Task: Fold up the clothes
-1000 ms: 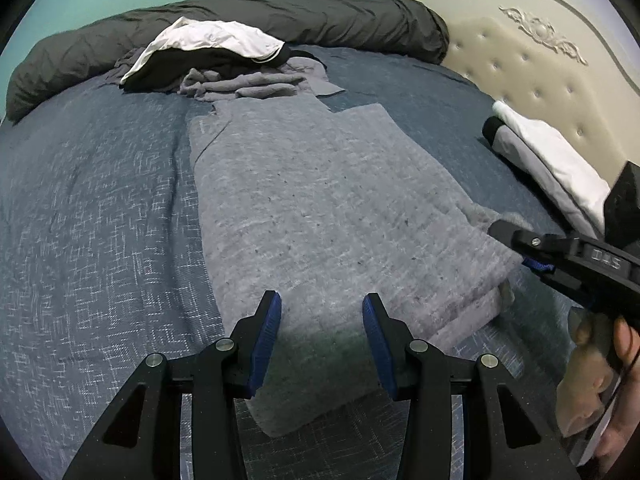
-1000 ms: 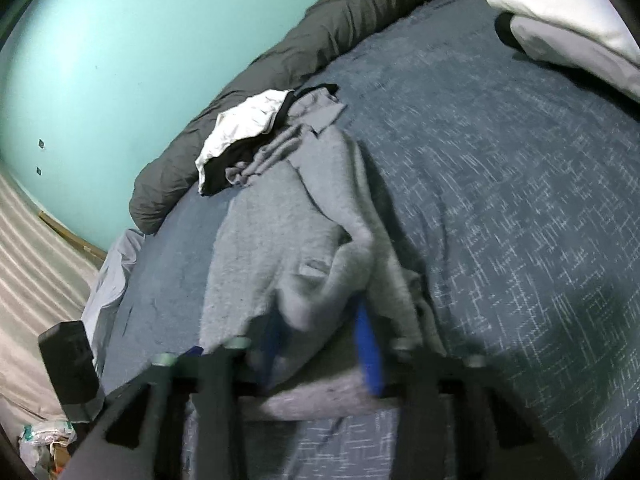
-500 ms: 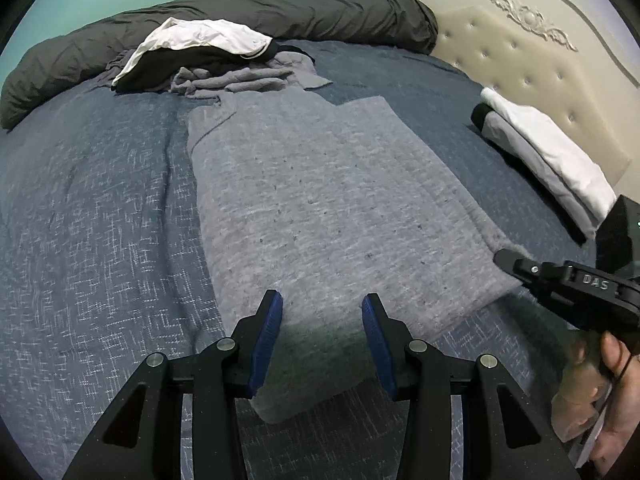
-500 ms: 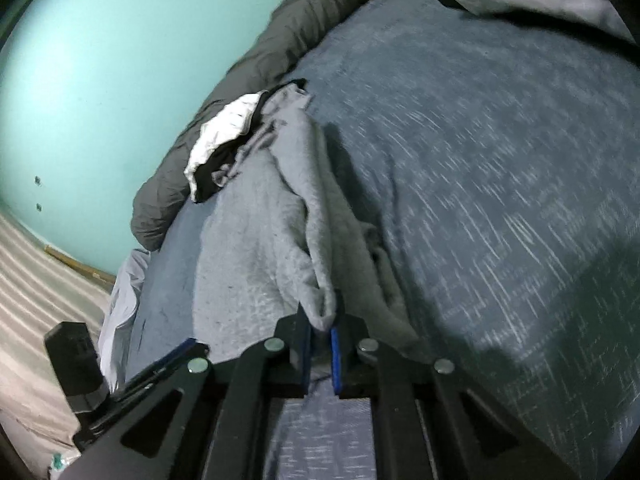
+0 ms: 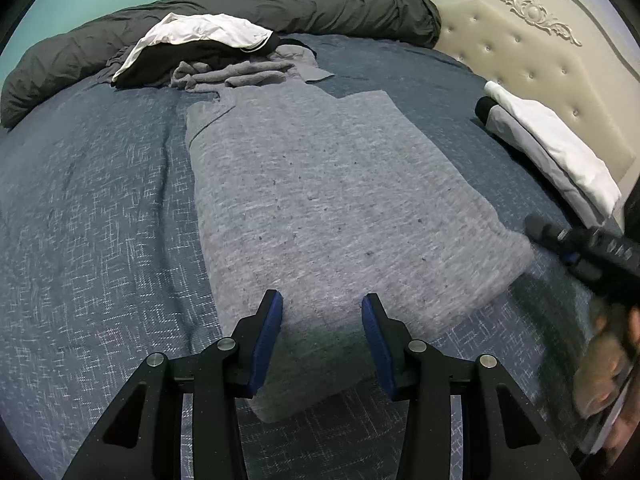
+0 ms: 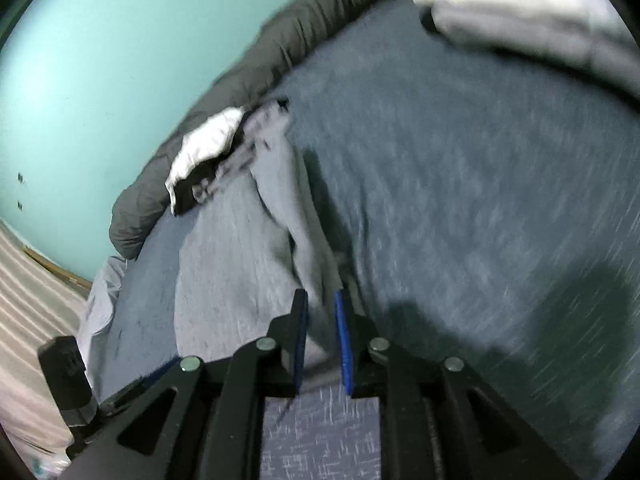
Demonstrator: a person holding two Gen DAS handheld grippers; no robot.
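Blue-grey woven bedding [image 5: 100,220] covers a wide bed set against a turquoise wall [image 6: 100,60], with a cream tufted headboard [image 5: 540,64] at one end. On it lies a heather-grey knit garment [image 5: 320,200], partly folded into a flat rectangle. The left gripper [image 5: 322,320] hovers over the garment's near edge, its blue-padded jaws apart and holding nothing. The right gripper [image 6: 322,320] sits at the garment's right edge; its jaws have just been opening, a narrow gap now showing, with a ridge of grey cloth running between the pads. Whether they still pinch it, I cannot tell. A heap of white, black and grey clothes [image 5: 200,52] lies beyond, before a dark rolled duvet [image 5: 280,4]. Folded white and grey items [image 5: 548,144] rest near the headboard.
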